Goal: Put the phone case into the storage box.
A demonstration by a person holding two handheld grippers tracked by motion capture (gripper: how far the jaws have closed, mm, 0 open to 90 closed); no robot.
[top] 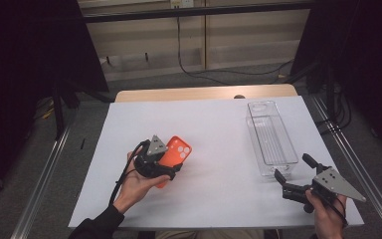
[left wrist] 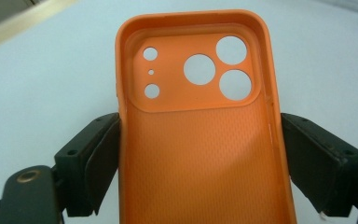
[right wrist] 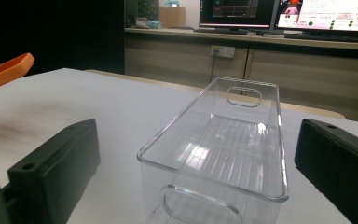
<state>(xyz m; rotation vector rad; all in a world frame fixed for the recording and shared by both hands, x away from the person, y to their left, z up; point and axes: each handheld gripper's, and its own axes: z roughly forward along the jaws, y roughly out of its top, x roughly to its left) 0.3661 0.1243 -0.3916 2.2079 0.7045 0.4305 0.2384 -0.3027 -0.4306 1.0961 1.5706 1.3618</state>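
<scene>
Case (left wrist: pixel 200 135), orange, clamped across its width between the left gripper (top: pixel 165 168) jaws, pads pressing on both long edges. Seen from the left gripper view with the hollow inner side facing the camera: camera cutouts at the far end, three large round holes beside two smaller ones and a tiny one, textured lining nearer the jaws. Held clear of the white sheet (top: pixel 219 149), the far end poking out past the jaws, tilted up. No brand or lettering readable on the case.

Right gripper (top: pixel 292 174) spread wide, nothing between the jaws, pads apart on either side of the bin's near end without touching it. Bin (right wrist: pixel 223 140), clear plastic, long and narrow, lying just ahead of those jaws and running away from them; ribbed floor, a slot handle in the far end wall and another in the near wall. No label visible on it. Case edge (right wrist: pixel 7 70) showing far off to the left of the right gripper's jaws, well apart from the bin.

Beyond the table in the right gripper view: monitors (right wrist: pixel 279 14) with lit screens, text on them too small to read, and a wall socket (right wrist: pixel 226 51) below the counter. Cable (top: pixel 189 55) trailing down the back wall in the high view.
</scene>
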